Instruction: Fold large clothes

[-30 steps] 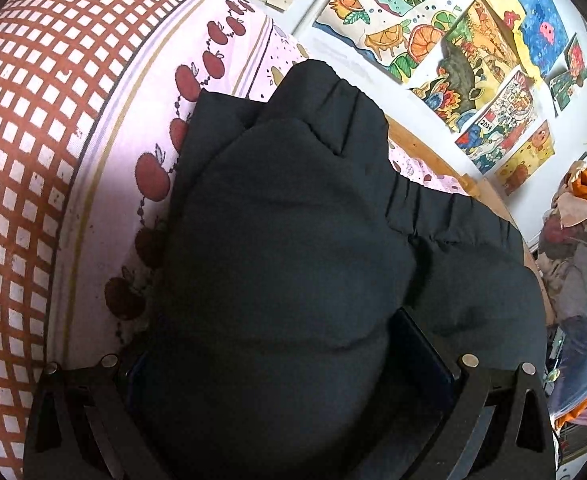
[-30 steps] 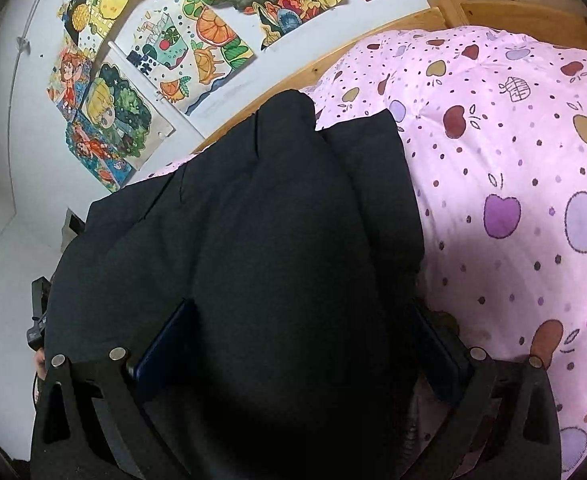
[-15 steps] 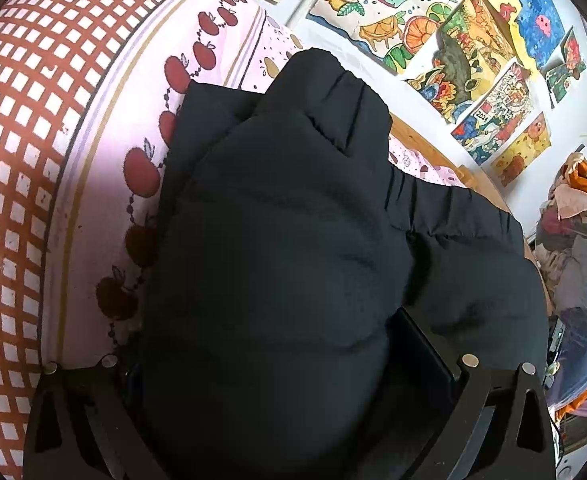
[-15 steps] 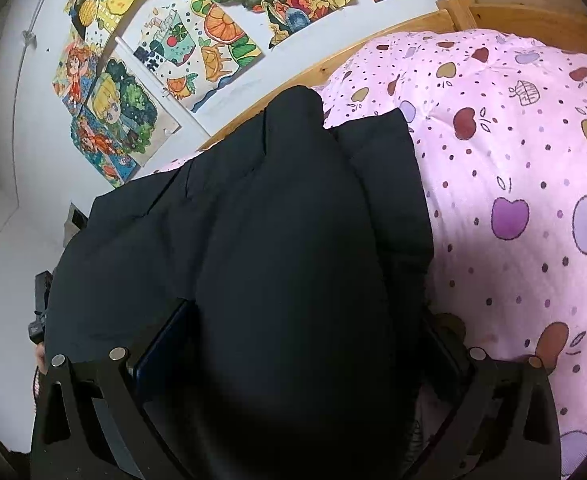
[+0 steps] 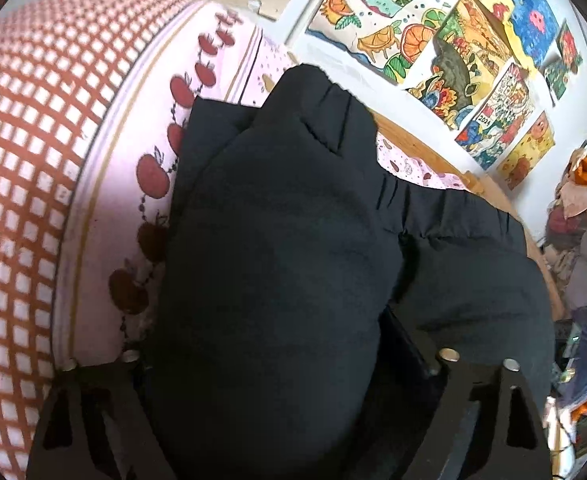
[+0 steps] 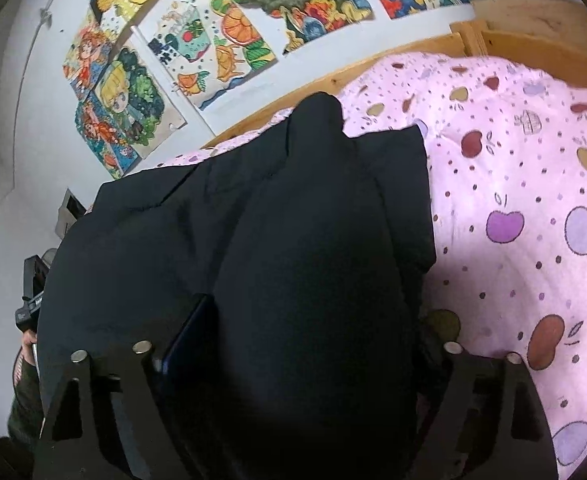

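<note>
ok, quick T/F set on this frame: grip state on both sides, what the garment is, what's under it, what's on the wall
1. Both grippers are clamped on a black padded garment. True: the left gripper and the right gripper each have it bunched between their fingers.
2. The garment is white. False: it is black.
3. It lies over a pink apple-print bedspread. True.
4. The wall behind is bare. False: colourful drawings are pinned on it.
5. The right gripper is empty. False: fabric fills it.
</note>
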The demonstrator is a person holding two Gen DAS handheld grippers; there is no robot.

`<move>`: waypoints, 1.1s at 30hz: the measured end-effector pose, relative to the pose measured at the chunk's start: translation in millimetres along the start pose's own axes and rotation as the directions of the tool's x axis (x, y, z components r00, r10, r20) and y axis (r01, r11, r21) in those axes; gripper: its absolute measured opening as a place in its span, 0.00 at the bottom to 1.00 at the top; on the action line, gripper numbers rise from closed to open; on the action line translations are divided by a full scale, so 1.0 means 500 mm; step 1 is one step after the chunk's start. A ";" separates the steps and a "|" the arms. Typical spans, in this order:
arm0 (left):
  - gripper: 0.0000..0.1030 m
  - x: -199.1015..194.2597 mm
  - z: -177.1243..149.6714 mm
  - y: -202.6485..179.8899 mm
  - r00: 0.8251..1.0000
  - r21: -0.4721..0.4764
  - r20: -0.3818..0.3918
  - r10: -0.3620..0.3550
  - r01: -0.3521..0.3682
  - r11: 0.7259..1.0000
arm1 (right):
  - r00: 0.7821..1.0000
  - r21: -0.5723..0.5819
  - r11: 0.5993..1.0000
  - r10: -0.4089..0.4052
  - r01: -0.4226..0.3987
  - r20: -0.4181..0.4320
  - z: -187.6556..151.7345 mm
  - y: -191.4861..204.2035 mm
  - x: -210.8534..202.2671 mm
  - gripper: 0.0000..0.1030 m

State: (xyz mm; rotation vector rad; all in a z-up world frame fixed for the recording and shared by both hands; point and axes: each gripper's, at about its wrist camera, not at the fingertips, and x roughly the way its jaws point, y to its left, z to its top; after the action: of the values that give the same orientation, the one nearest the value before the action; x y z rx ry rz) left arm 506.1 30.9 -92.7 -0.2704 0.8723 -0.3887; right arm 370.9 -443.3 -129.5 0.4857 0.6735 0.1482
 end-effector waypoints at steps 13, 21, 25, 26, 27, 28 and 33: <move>0.39 -0.065 -0.086 -0.143 0.948 0.341 0.213 0.234 -0.297 0.892 | 0.988 -0.222 0.970 -0.071 0.101 0.137 -0.021 0.079 -0.061 0.70; 0.37 -0.056 -0.077 -0.125 0.961 0.305 0.194 0.198 -0.251 0.919 | 0.994 -0.153 0.987 -0.039 0.054 0.101 -0.002 0.045 -0.070 0.68; 0.32 -0.052 -0.063 -0.113 0.972 0.265 0.148 0.181 -0.215 0.940 | 0.999 -0.056 0.998 0.000 0.003 0.054 0.008 0.013 -0.050 0.68; 0.31 -0.054 -0.061 -0.112 0.974 0.252 0.139 0.179 -0.209 0.945 | 0.999 -0.045 0.999 0.000 0.002 0.046 0.012 0.013 -0.048 0.67; 0.29 -0.056 -0.058 -0.111 0.976 0.236 0.128 0.178 -0.204 0.950 | 0.999 -0.040 0.999 -0.010 0.012 0.042 0.015 0.015 -0.049 0.61; 0.27 -0.058 -0.057 -0.110 0.976 0.224 0.121 0.179 -0.202 0.953 | 0.999 -0.041 0.999 -0.027 0.029 0.040 0.022 0.020 -0.053 0.56; 0.21 -0.070 -0.049 -0.113 0.980 0.172 0.084 0.182 -0.194 0.966 | 0.998 0.014 0.999 -0.053 0.053 0.036 0.040 0.028 -0.075 0.26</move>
State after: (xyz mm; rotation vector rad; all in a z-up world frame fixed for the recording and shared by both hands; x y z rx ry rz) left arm 454.2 -6.2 -61.7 -0.0330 0.7836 -0.2766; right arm 354.8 -449.2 -88.4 0.4818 0.6516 0.0848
